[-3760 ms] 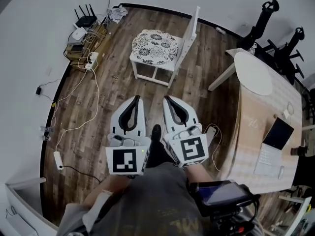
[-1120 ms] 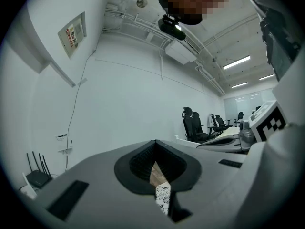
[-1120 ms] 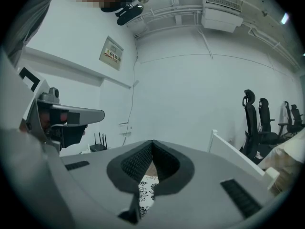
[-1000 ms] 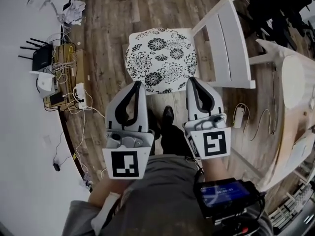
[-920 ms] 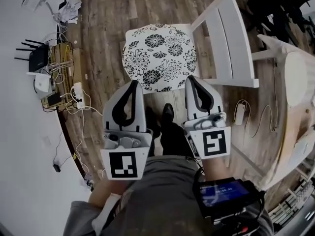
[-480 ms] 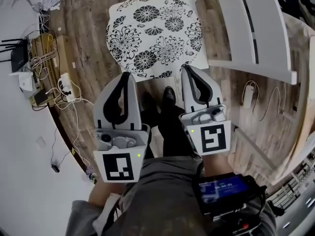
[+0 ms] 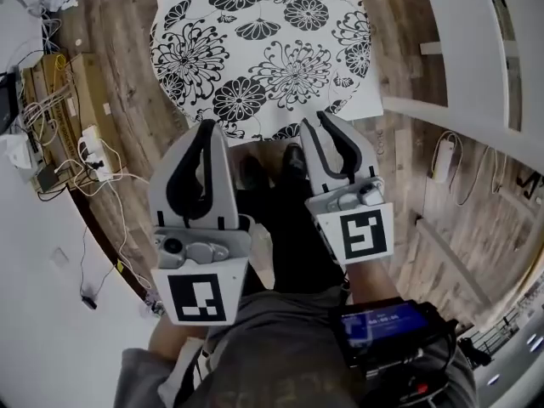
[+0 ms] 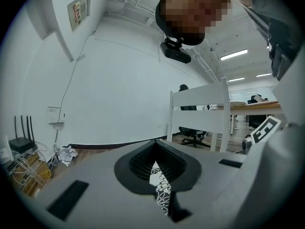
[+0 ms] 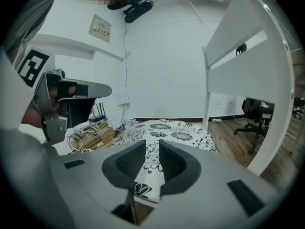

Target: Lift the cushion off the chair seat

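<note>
Near edge of the cushion (image 7: 272, 49) was clear, a straight shot in from the front. The chair back (image 7: 463, 45) walled off the right side, and a power strip (image 7: 91, 149) plus a cable tangle (image 7: 34, 121) crowded the floor on the left.

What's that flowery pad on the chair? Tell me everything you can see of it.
It is a cushion: flat and thin, roughly square with rounded corners, in what looks like soft white fabric printed with black chrysanthemum-like flowers and leaves. It lies flat on the seat of a white chair, covering nearly all of it. It looks smooth and is not yet lifted.
</note>
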The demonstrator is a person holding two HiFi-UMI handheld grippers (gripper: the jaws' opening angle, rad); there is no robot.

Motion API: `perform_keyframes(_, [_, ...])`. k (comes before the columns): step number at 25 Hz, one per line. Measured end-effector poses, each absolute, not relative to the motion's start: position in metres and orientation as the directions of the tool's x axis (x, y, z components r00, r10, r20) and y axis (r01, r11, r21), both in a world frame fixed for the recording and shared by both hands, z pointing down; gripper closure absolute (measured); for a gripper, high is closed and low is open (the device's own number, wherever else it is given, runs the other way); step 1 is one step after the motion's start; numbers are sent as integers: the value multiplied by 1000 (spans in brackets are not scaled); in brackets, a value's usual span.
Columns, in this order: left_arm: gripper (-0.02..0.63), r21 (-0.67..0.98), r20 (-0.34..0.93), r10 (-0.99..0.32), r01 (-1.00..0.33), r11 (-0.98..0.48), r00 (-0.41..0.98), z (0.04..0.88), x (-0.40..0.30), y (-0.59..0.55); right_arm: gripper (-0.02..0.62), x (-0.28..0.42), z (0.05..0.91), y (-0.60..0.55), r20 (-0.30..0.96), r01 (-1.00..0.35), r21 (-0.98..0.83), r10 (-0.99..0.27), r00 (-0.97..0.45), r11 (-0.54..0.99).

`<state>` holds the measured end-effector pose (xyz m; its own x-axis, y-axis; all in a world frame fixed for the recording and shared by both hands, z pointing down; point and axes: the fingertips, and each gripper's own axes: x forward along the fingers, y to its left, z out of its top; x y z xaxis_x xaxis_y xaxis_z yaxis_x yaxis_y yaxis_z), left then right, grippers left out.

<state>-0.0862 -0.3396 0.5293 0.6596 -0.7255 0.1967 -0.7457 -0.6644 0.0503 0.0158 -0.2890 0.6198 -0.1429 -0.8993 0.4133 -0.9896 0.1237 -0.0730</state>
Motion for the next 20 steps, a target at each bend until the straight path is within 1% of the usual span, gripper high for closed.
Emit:
perform_keyframes(1, [600, 50, 199, -726, -747, -663, 658, 536, -85, -341, 492, 16, 631, -289, 425, -989, -77, -893, -149, 128])
perform_keyframes(2, [600, 50, 201, -727, -748, -661, 656, 544, -84, -342, 452, 16, 642, -288, 439, -988, -77, -885, -154, 134])
perform_keyframes(6, [600, 53, 212, -728, -751, -658, 652, 568, -82, -345, 210, 17, 690, -284, 537, -988, -49, -831, -148, 145])
perform_keyframes(7, [600, 54, 216, -727, -752, -657, 651, 573, -82, -345, 162, 18, 701, -283, 566, -989, -38, -813, -141, 145])
perform_keyframes(8, [600, 54, 219, -727, -752, -657, 651, 577, -82, -345, 133, 17, 712, -281, 592, -989, -34, -794, -137, 145])
perform_keyframes(9, [600, 55, 222, -727, -752, -657, 650, 581, -81, -345, 120, 17, 722, -281, 614, -989, -38, -777, -137, 144])
perform_keyframes(12, [600, 57, 227, -727, -754, -654, 648, 586, -80, -347, 117, 15, 745, -281, 651, -989, -54, -746, -141, 140])
perform_keyframes(15, [600, 57, 225, -735, -762, -645, 640, 583, -82, -349, 128, 16, 746, -284, 652, -988, -39, -745, -139, 150])
perform_keyframes(16, [600, 57, 225, -738, -765, -641, 636, 582, -84, -349, 169, 16, 744, -285, 650, -988, -35, -747, -139, 153])
perform_keyframes(17, [600, 57, 227, -742, -769, -637, 631, 581, -86, -350, 277, 15, 742, -285, 648, -987, -32, -749, -139, 156])
perform_keyframes(18, [600, 58, 229, -744, -772, -633, 627, 579, -88, -352, 368, 13, 741, -286, 649, -987, -30, -748, -141, 160])
perform_keyframes(20, [600, 57, 231, -748, -776, -628, 622, 575, -90, -355, 446, 10, 738, -288, 650, -986, -29, -746, -144, 165])
